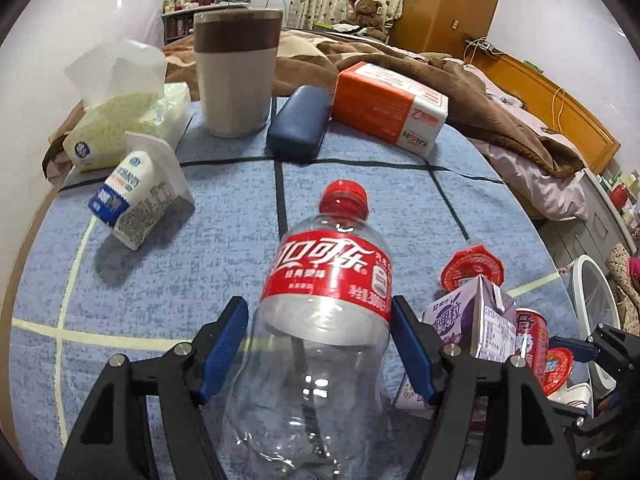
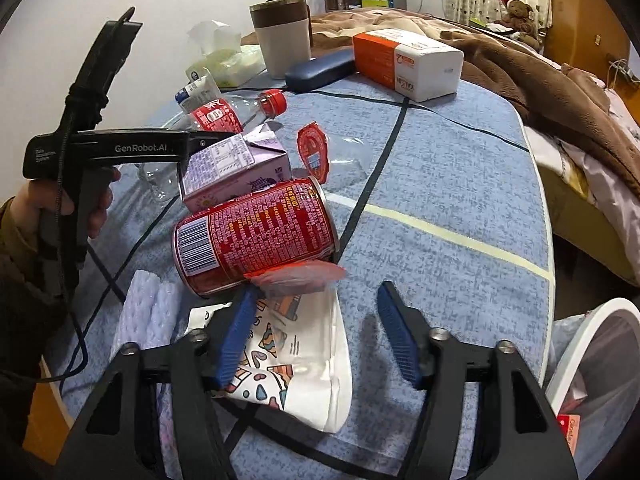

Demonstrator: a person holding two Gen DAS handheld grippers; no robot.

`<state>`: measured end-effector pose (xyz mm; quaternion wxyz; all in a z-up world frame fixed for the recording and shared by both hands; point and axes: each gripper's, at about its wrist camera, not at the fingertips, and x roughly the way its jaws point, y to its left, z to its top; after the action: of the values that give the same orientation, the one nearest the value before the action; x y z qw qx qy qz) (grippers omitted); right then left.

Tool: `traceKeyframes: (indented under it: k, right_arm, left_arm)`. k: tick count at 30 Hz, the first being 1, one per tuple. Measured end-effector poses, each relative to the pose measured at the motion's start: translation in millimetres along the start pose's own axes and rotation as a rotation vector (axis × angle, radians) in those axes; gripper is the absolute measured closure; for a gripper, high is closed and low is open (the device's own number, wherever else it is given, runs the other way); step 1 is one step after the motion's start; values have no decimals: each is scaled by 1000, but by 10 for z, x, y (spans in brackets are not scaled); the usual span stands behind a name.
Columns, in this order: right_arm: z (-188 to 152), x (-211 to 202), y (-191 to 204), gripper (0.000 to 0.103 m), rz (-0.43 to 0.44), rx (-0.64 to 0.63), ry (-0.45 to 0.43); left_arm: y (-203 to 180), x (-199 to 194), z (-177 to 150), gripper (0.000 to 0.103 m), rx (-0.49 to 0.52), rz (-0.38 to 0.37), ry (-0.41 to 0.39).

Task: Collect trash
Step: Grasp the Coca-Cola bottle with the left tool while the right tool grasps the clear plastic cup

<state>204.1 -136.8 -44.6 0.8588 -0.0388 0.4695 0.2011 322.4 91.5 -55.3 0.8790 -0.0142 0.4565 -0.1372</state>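
Left wrist view
Room: a bedroom; a bed with a brown blanket lies beyond the table, a wooden wardrobe far right, curtains and a teddy bear at the far wall.
Surface: a round table under a blue cloth crossed by dark and pale lines.
Far items: tissue pack far left, tall tumbler, dark glasses case, orange-and-white tissue box.
Task's thing: an empty cola bottle, red cap pointing away, lies between the fingers of the left gripper.
Left jaws: spread; the right pad seems to touch the label, the left pad stands just off it. Not yet pinched, as far as I can judge.
Near right: purple drink carton, red foil lid, red can.
Left of bottle: small milk carton, tipped over.

Right wrist view
Room: same bed and blanket to the right; the white-rimmed bin sits off the table's near right edge.
Right gripper: jaws spread, holding nothing; the left pad lies just beside a printed paper cup on its side.
Behind the cup: the red can on its side, then the purple carton, then the bottle with the left gripper around it.

Step in hand: closing on the bottle, by my reading.
Next move calls for: a gentle squeeze at the label, since thin plastic will buckle and may slip, then a carry rightward to the bin.
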Motion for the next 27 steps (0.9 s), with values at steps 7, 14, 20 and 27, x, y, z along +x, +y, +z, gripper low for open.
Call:
traceKeyframes:
  k: [7, 14, 20, 27]
  right_arm:
    - [2, 18, -40, 61, 3, 25, -12]
    - [-5, 4, -71, 61, -4, 43, -35]
    - [-21, -65, -130, 61, -11, 83, -75]
    - [-32, -192, -134, 61, -16, 105, -120]
  left_arm:
    - [12, 33, 22, 38, -10, 13, -2]
    - [-8, 22, 11, 38, -22, 33, -10]
    - [-32, -106, -75, 38, -30, 54, -46]
    - [-101, -358, -154, 38, -42, 62, -92]
